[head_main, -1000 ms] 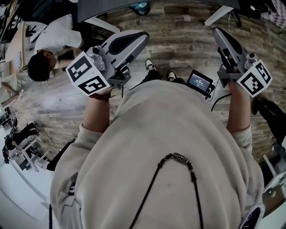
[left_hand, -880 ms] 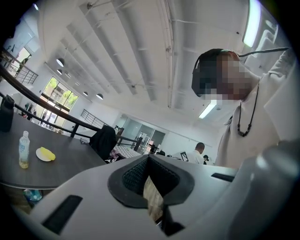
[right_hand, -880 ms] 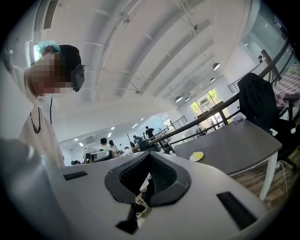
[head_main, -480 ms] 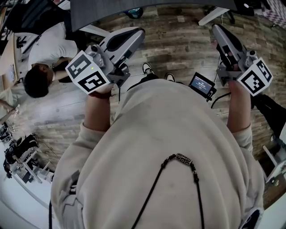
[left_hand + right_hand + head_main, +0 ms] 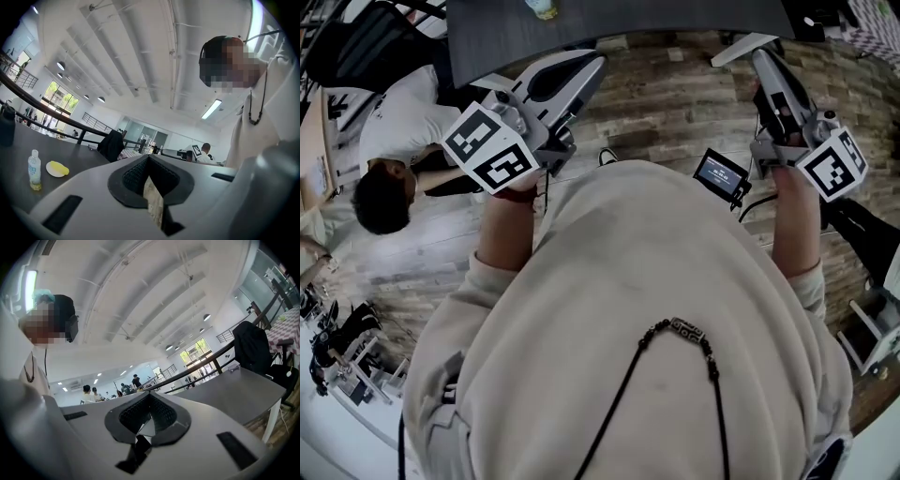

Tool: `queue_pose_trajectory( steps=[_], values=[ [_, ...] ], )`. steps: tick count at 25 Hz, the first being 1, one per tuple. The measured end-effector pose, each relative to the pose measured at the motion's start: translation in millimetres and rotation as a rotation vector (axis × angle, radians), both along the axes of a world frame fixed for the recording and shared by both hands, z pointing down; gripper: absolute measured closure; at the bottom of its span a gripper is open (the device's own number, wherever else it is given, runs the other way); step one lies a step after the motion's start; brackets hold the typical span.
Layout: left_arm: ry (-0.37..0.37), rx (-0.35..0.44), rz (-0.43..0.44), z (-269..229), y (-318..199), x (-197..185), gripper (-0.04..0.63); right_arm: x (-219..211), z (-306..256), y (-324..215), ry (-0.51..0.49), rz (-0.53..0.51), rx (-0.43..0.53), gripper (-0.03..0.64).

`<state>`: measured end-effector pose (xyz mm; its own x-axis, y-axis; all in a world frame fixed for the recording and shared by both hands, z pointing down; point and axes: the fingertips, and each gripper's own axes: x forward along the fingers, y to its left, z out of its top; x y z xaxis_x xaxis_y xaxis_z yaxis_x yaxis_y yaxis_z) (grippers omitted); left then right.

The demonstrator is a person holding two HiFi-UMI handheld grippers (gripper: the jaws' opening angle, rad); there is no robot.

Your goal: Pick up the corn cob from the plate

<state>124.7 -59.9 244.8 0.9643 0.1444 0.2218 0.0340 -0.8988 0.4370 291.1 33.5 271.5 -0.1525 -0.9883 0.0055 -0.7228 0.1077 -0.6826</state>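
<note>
Since the left gripper (image 5: 149, 158) and right gripper (image 5: 150, 395) are both clenched empty, one must open before nearing what looks like the cob (image 5: 61, 168) on the plate (image 5: 51, 173).

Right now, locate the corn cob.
Left gripper view, lower left: the corn cob lies on a white plate on the dark table, beside a small bottle.

The yellow corn cob (image 5: 59, 167) lies flat on a small white plate (image 5: 51, 172). The plate sits on the dark desk (image 5: 79, 157).
</note>
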Motion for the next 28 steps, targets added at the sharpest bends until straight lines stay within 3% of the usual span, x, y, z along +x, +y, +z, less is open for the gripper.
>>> queue_pose_trajectory(
  steps=[6,13,28],
  values=[
    [0.008,-0.011,0.023,26,-45,-16,0.591,-20,24,-51,0.003,-0.013,-0.011,0.603],
    [0.006,-0.031,0.013,12,-1,-25,0.591,-23,-9,-25,0.023,-0.063,-0.013,0.603],
    [-0.004,0.054,-0.177,-4,-4,-99,0.591,-86,-16,-78,-0.011,-0.277,0.096,0.603]
  ],
)
